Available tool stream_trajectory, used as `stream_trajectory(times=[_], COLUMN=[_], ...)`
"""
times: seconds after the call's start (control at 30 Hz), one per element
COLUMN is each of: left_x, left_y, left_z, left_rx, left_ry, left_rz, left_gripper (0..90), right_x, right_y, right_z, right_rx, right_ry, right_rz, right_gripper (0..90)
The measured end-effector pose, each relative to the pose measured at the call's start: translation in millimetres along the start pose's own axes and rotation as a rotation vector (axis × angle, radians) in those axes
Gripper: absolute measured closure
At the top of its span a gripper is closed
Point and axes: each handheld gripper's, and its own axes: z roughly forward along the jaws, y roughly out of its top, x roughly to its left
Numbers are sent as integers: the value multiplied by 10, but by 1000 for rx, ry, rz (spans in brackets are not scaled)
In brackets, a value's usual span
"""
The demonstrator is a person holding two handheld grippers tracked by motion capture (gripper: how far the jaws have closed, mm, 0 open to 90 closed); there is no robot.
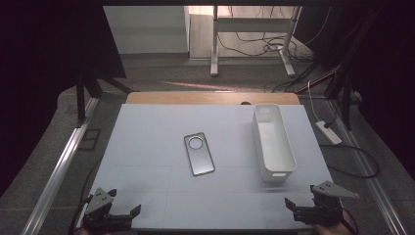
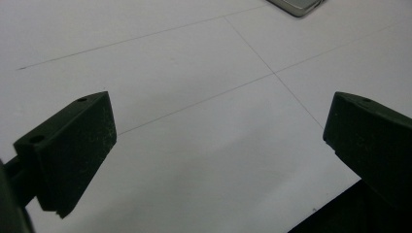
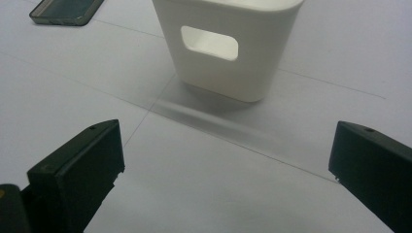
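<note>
A grey see-through phone case (image 1: 198, 153) with a round camera hole lies flat in the middle of the white mat (image 1: 147, 142). To its right stands a long white bin (image 1: 274, 142), end-on to me, with nothing inside that I can see. My left gripper (image 1: 124, 201) rests at the mat's near left corner, jaws wide apart with nothing between them. My right gripper (image 1: 300, 195) sits at the near right corner, just short of the bin, also open. The left gripper (image 2: 218, 126) faces bare mat, with a corner of the case (image 2: 296, 6) at the top. The right gripper (image 3: 226, 131) faces the bin's handle end (image 3: 228, 48), with the case (image 3: 65, 10) at the upper left.
A wooden table edge (image 1: 210, 98) runs behind the mat. Metal rails (image 1: 58, 166) flank the table on the floor. A white power strip (image 1: 329, 132) and cables lie on the floor at the right. Desk legs (image 1: 214, 44) stand farther back.
</note>
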Motion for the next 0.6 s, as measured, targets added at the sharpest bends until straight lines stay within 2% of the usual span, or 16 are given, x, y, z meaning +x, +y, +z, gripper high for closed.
stream_trajectory(times=[0.6], left_x=[37], left_y=[-12], left_z=[-14], left_rx=[-5], left_ry=[-30], left_rz=[-20], left_gripper=[0], right_x=[16], right_y=[5], right_z=[3], right_rx=[-5], right_ry=[5], right_rz=[-12], right_gripper=[0])
